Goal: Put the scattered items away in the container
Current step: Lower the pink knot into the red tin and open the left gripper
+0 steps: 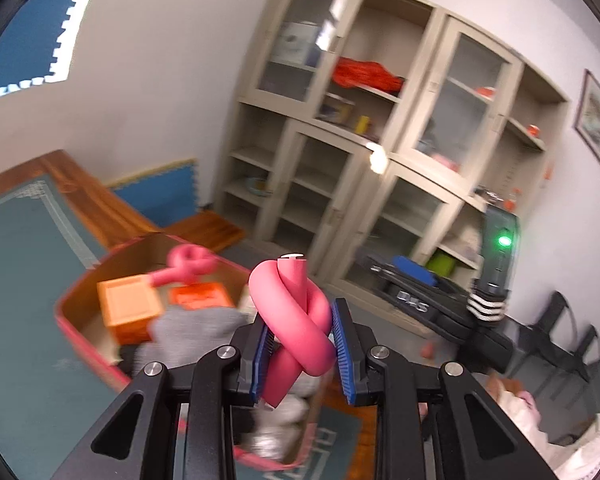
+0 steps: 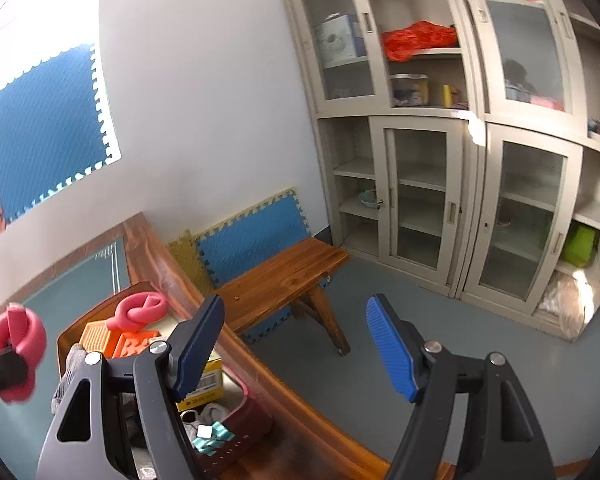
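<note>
My left gripper (image 1: 302,344) is shut on a pink knotted foam tube (image 1: 296,312) and holds it above the near end of a dark red container (image 1: 70,320). The container holds a second pink knot (image 1: 190,264), orange blocks (image 1: 128,306) and grey cloth (image 1: 198,330). In the right wrist view the held knot (image 2: 16,348) is at the far left, the container (image 2: 248,412) lies below my right gripper (image 2: 296,344), which is open and empty, and the second knot (image 2: 140,312) lies inside with a yellow box (image 2: 206,384).
The container sits on a wooden table with a teal mat (image 1: 20,280). A wooden bench (image 2: 284,276) stands beyond the table edge. Beige glass-door cabinets (image 2: 440,160) line the back wall. Blue foam mats (image 2: 256,232) lean on the wall. My right gripper's body (image 1: 496,280) shows at right.
</note>
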Demonstrator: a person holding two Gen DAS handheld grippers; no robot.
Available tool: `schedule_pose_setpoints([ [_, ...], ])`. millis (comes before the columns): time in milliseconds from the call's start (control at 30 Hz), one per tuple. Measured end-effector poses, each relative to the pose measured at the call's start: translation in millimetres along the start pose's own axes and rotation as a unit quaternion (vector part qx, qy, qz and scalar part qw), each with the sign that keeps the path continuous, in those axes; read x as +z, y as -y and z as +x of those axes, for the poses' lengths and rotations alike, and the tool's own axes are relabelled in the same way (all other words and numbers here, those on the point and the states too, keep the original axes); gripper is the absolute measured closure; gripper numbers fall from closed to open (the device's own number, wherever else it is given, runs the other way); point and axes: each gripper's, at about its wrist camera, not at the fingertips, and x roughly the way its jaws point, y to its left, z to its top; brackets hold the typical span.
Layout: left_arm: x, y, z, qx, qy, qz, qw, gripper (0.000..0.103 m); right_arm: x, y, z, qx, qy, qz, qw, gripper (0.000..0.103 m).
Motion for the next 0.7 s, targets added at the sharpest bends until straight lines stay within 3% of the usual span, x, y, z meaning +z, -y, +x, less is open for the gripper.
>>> schedule_pose_setpoints([
  [233, -9, 9, 38, -0.010, -0.043, 0.009, 0.9990, 0.073, -4, 4, 0, 0.003, -0.007, 0.005, 1.000, 0.026],
  [467, -21, -22, 56, 0.086, -0.061, 0.020, 0.9942, 0.073, -10, -7, 1, 0.022, -0.013, -0.008, 1.000, 0.026],
  [700, -29, -27, 63, 0.101, -0.066, 0.046, 0.9916, 0.072, -11, -12, -1, 0.032, -0.013, -0.015, 0.999, 0.026],
])
